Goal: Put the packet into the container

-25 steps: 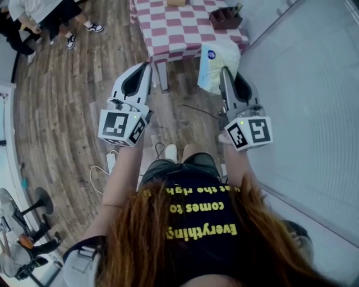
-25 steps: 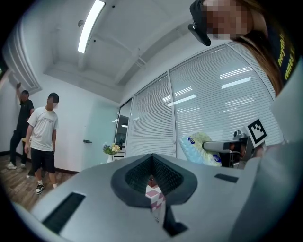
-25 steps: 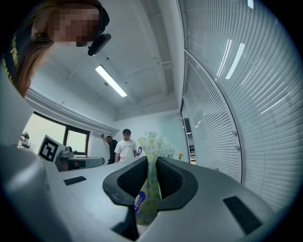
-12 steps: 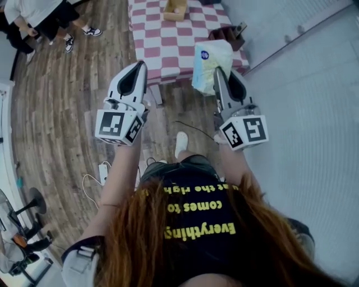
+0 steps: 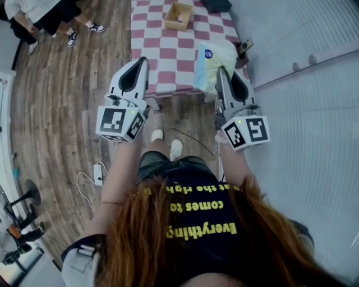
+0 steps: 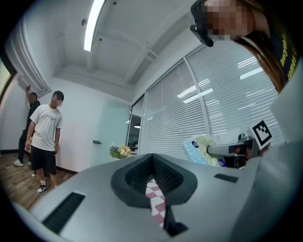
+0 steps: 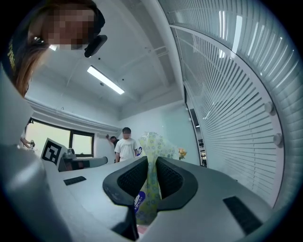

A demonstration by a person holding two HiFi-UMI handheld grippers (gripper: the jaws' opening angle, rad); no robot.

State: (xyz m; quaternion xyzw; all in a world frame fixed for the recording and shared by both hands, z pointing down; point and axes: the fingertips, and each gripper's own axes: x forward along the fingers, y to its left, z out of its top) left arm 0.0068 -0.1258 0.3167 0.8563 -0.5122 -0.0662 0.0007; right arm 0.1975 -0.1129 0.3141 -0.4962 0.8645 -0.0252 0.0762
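Packet check: the right gripper (image 5: 222,72) is pinching a soft pale-blue and yellow-patterned plastic packet (image 5: 212,59) near its lower edge, so most of the packet is sticking out past the gripper's tips. In the right gripper view the black pads (image 7: 132,177) are pressing on it from both sides. From the head view it's hanging over the near right corner of the red-and-white checkered surface (image 5: 168,50). The small open tan box (image 5: 178,15) is sitting toward the far side of that surface, well apart from the packet. The left gripper (image 5: 142,61) is hovering over the near left part of the surface, jaws pressed together with nothing in them, just checkered cloth showing beyond. Two people (image 5: 50,17) are standing on the wooden floor (image 5: 67,112) off the surface's far left corner.
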